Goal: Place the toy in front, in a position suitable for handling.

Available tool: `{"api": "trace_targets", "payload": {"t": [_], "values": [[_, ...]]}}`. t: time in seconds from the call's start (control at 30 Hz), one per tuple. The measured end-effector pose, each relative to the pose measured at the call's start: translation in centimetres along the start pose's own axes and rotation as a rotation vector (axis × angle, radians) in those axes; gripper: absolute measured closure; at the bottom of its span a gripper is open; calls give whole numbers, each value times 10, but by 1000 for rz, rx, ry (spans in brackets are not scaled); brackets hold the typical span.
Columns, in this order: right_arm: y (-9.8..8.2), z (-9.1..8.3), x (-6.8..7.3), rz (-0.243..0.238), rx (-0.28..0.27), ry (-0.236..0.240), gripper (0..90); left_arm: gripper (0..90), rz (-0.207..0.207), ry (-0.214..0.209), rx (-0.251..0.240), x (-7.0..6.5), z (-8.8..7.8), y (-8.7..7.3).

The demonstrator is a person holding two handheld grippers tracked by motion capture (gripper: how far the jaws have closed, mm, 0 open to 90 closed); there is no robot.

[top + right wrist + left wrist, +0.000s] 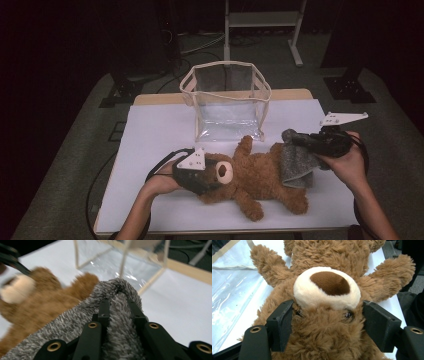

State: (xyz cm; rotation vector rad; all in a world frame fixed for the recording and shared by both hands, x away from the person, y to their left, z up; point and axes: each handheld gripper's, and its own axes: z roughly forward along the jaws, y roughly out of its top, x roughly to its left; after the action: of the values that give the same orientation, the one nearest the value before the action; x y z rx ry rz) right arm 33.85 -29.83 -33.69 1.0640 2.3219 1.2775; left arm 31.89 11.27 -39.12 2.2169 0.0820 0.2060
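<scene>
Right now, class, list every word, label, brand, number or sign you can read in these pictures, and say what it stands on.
None: no readable text on the bear, the grey cloth, the clear bag, the white sheet or either gripper.

One brown teddy bear (260, 175), one grey fuzzy cloth (298, 159) (draped over its legs), one clear plastic bag (227, 100), two grippers
</scene>
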Motion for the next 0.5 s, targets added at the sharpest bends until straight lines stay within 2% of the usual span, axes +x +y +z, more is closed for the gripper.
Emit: {"api": "trace_targets", "payload": {"t": [0.1, 0.23, 0.37, 0.43, 0.5], "values": [[-14, 12, -9, 27, 26, 7, 752, 272, 3, -7, 0, -1, 1, 1], [-22, 35, -5, 36, 60, 53, 752, 262, 5, -4, 1, -2, 2, 1], [-12, 55, 14, 8, 46, 138, 751, 261, 18, -9, 6, -3, 1, 1], [-4, 63, 25, -23, 43, 161, 751, 260, 21, -20, 5, -5, 0, 1], [0, 69, 28, -42, 54, 160, 751, 257, 25, -31, 4, -5, -1, 0]]}}
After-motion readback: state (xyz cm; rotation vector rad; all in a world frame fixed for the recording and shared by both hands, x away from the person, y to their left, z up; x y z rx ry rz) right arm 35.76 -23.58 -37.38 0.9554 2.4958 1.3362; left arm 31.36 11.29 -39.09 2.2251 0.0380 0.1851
